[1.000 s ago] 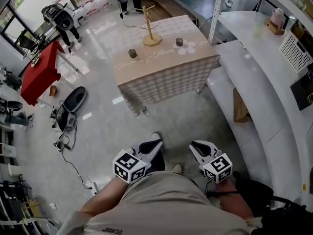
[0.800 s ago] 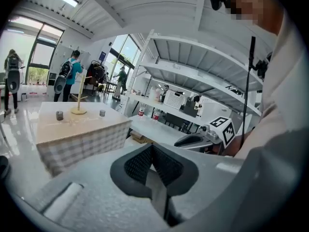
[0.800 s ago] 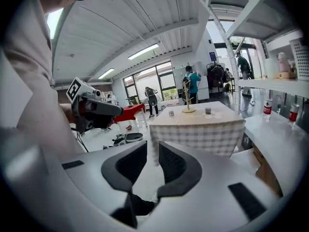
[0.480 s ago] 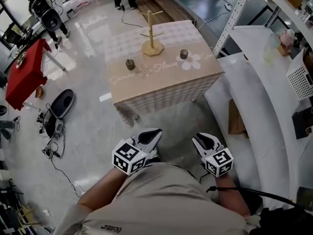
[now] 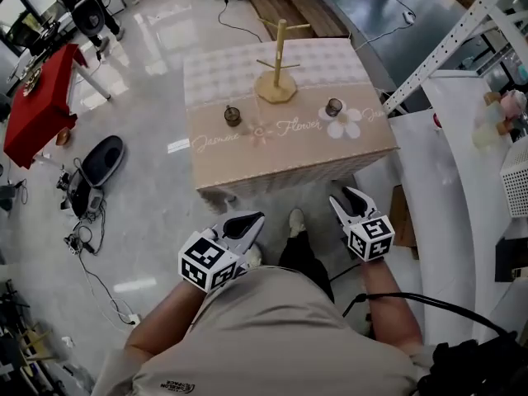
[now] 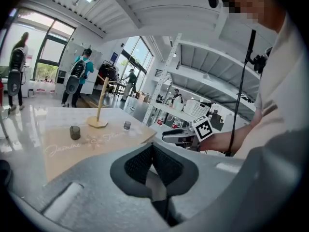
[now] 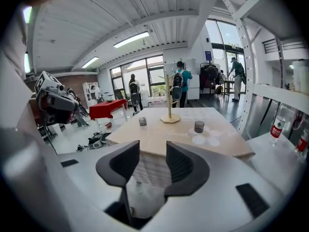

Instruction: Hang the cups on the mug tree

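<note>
A wooden mug tree stands bare on the beige-clothed table ahead of me. One dark cup sits to the tree's left and another dark cup to its right, on a flower print. Both grippers are held low in front of my body, short of the table's near edge. My left gripper is shut and empty; its pads meet. My right gripper has its jaws opening with nothing between them. The tree and both cups lie well beyond them.
A red-covered table and black gear with cables lie on the floor at the left. White curved counters, a metal rack post and a cardboard box border the right. People stand far behind the table.
I have come closer to the table, which now fills more of the head view. Both grippers rose and moved forward. The right jaws have parted; the left jaws stay shut.
</note>
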`<state>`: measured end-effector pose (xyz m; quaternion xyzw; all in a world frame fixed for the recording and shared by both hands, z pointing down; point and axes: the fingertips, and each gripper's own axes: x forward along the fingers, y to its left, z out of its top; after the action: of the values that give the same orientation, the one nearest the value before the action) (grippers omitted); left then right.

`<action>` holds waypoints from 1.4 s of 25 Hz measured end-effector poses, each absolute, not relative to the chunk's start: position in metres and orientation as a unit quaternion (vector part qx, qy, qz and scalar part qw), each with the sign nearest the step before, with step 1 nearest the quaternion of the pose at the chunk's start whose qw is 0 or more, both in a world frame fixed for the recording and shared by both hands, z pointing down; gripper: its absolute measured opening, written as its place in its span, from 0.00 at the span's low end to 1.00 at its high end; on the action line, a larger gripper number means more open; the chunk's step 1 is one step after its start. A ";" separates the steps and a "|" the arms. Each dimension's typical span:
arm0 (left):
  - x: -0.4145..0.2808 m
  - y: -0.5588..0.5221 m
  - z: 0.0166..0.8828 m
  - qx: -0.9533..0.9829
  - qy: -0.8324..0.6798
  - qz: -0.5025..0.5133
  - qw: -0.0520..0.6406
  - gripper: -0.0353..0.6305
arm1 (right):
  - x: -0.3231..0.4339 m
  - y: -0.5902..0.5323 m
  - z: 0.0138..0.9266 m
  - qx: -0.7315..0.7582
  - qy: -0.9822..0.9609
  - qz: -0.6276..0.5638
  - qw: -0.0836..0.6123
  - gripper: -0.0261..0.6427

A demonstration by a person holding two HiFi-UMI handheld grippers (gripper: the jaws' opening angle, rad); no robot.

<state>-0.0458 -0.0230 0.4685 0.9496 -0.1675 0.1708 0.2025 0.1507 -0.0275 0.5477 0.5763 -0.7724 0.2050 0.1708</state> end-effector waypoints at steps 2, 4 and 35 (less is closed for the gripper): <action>-0.042 -0.044 0.472 0.946 -0.184 0.172 0.204 0.06 | 0.169 -0.064 0.555 0.575 -0.774 0.201 0.173 0.30; -0.037 -0.067 0.474 0.941 -0.205 0.175 0.205 0.06 | 0.189 -0.100 0.565 0.573 -0.776 0.196 0.175 0.31; 0.054 -0.220 0.466 0.886 -0.367 0.184 0.218 0.06 | 0.318 -0.341 0.712 0.526 -0.781 0.215 0.258 0.44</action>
<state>0.0536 -0.2198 0.4662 0.8856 -0.3665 0.1843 0.2176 0.3185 -0.3411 0.7121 0.5263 -0.7813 0.2148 0.2577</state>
